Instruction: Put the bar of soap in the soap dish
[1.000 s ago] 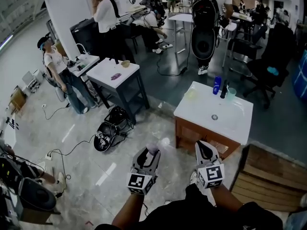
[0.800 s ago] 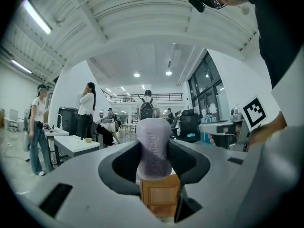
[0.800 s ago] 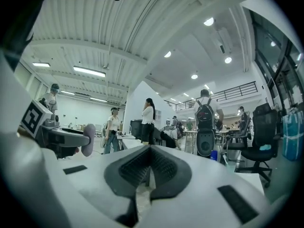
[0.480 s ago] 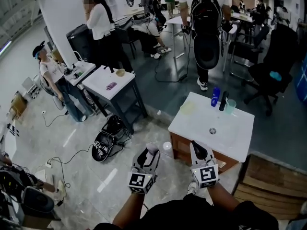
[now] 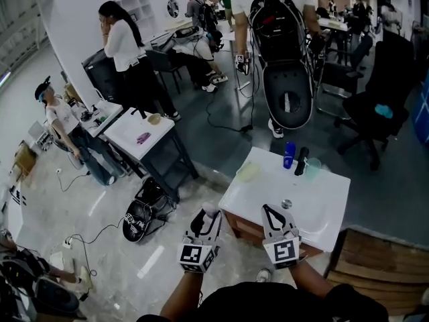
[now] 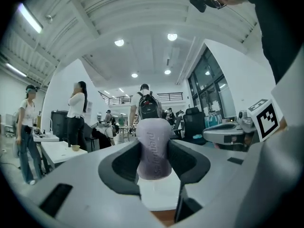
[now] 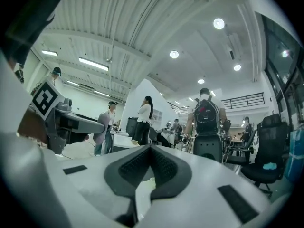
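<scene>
A pale lilac bar of soap (image 5: 212,210) stands upright between the jaws of my left gripper (image 5: 208,215), which is shut on it. In the left gripper view the bar of soap (image 6: 153,146) fills the gap of the left gripper (image 6: 154,152). My right gripper (image 5: 271,210) is shut and empty, held over the near edge of the white washstand (image 5: 322,206). The right gripper view shows the right gripper (image 7: 151,152) with its jaws pressed together. A pale yellow-green soap dish (image 5: 249,172) lies on the washstand's far left corner, ahead of both grippers.
A blue bottle (image 5: 289,155), a black bottle (image 5: 301,160) and a clear cup (image 5: 313,168) stand at the washstand's back edge. A person with a backpack (image 5: 278,25) stands behind it. A white-topped table (image 5: 127,131) and a bag (image 5: 139,215) are to the left, wooden pallets (image 5: 375,260) to the right.
The washstand has come closer and now sits right in front of both grippers. The person with the backpack looms nearer. The soap stays in the left gripper; the right stays shut.
</scene>
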Demonstrator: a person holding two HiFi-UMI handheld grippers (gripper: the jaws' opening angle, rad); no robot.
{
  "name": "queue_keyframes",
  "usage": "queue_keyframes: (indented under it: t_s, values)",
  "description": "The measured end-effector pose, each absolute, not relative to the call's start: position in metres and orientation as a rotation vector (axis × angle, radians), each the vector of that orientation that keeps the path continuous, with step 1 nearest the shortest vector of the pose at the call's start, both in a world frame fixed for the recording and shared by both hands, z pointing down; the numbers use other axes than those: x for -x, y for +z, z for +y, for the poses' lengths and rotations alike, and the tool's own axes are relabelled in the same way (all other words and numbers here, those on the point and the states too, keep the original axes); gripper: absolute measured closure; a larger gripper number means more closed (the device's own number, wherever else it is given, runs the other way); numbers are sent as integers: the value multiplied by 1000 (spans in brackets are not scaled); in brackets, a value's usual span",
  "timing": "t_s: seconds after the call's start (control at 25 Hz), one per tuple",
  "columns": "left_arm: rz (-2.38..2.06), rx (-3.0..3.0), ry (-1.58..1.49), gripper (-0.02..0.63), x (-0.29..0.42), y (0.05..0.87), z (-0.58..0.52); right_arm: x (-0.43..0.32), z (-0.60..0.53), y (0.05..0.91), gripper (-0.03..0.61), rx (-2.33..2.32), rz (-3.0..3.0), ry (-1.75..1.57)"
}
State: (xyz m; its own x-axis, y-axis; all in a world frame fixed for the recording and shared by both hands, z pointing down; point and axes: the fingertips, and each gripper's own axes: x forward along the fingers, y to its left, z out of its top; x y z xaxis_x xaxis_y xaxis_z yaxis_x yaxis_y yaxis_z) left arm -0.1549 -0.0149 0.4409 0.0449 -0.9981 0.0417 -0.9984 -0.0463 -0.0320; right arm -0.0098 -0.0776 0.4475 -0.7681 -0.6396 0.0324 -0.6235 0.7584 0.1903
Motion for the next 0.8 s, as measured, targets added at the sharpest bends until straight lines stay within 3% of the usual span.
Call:
queue_keyframes:
  t_s: [0.8]
  values:
    - [-1944, -2356, 178, 416, 148, 489, -151, -7, -207, 467, 560, -1195, -2857, -37]
